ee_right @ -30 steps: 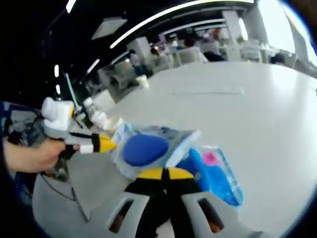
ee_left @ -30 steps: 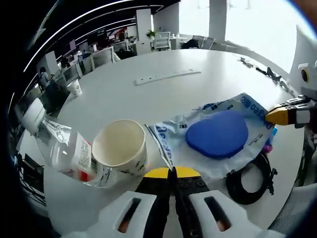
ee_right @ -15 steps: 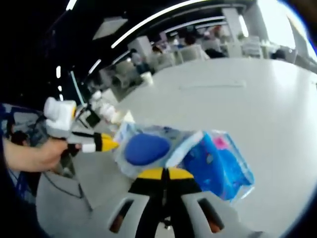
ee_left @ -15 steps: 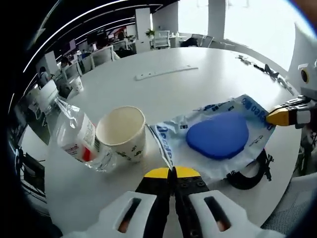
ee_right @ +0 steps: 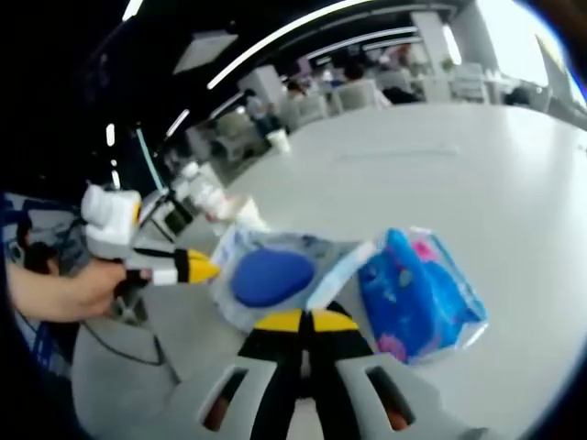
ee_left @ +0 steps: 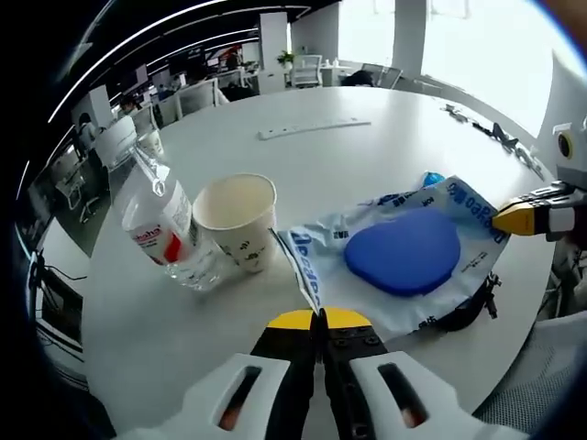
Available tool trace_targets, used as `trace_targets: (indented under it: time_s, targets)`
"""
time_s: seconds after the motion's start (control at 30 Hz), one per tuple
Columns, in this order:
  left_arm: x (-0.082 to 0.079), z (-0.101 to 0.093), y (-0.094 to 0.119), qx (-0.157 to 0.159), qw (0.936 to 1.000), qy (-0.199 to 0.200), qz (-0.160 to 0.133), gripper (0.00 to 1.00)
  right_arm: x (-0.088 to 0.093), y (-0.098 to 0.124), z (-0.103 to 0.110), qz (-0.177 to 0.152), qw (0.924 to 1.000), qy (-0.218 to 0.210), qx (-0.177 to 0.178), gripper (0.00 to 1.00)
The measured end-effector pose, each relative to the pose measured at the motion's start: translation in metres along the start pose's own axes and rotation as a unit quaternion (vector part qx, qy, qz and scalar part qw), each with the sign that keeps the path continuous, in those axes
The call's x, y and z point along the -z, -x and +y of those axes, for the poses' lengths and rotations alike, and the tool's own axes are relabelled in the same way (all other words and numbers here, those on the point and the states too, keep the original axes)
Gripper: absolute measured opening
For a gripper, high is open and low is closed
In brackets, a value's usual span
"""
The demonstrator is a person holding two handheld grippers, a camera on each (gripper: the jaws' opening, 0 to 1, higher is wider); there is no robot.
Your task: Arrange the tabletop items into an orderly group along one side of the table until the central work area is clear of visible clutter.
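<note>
A clear printed plastic bag [ee_left: 316,249] with a round blue pad [ee_left: 404,249] inside hangs stretched between both grippers. My left gripper [ee_left: 319,317] is shut on its near edge. My right gripper [ee_left: 510,217] comes in from the right, shut on the far end. In the right gripper view, the right gripper [ee_right: 304,321] pinches the bag [ee_right: 339,263] while the left gripper [ee_right: 196,267], held by a hand [ee_right: 55,293], grips the opposite side. A blue patterned packet [ee_right: 417,289] lies just right of the bag on the white table [ee_right: 477,174].
A paper cup [ee_left: 237,218] stands beside a water bottle [ee_left: 163,229] left of the bag. A white power strip [ee_left: 312,128] lies farther out. A black cable [ee_left: 470,310] pokes from under the bag near the table's edge. Office desks and chairs lie beyond.
Both views have shifted with the hands. The bag stays held at both ends. The blue packet has come out from under the bag, and the cable is more hidden.
</note>
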State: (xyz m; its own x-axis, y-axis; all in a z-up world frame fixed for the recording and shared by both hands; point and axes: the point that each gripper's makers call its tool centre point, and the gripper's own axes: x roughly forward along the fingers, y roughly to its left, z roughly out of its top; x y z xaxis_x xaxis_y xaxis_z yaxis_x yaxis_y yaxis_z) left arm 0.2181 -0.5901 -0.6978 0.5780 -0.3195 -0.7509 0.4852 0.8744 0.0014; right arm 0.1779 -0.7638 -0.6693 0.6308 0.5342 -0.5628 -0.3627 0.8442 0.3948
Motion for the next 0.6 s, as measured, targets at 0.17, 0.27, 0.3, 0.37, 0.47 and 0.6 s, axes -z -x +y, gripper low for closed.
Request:
trace_targets:
  time_s: [0.17, 0.27, 0.3, 0.37, 0.47, 0.6]
  targets:
    - [0.012, 0.002, 0.007, -0.002, 1.0000, 0.004, 0.006, 0.00, 0.007, 0.001, 0.012, 0.005, 1.0000, 0.002, -0.007, 0.00]
    - [0.019, 0.006, 0.013, -0.005, 0.9998, 0.016, 0.010, 0.00, 0.012, 0.000, 0.019, 0.010, 0.9999, 0.004, -0.012, 0.00]
    - [0.021, 0.007, 0.015, -0.006, 0.9998, 0.018, 0.010, 0.00, 0.013, 0.000, 0.021, 0.010, 0.9999, 0.003, -0.014, 0.00]
    - [0.028, 0.011, 0.018, -0.010, 0.9997, 0.019, 0.015, 0.00, 0.017, -0.002, 0.028, 0.012, 0.9997, 0.002, -0.019, 0.00]
    - [0.036, 0.018, 0.023, -0.014, 0.9993, 0.027, 0.020, 0.00, 0.023, -0.006, 0.037, 0.018, 0.9994, 0.004, -0.028, 0.00]
    - [0.043, 0.026, 0.029, -0.019, 0.9988, 0.040, 0.023, 0.00, 0.024, -0.010, 0.048, 0.020, 0.9991, 0.004, -0.038, 0.00]
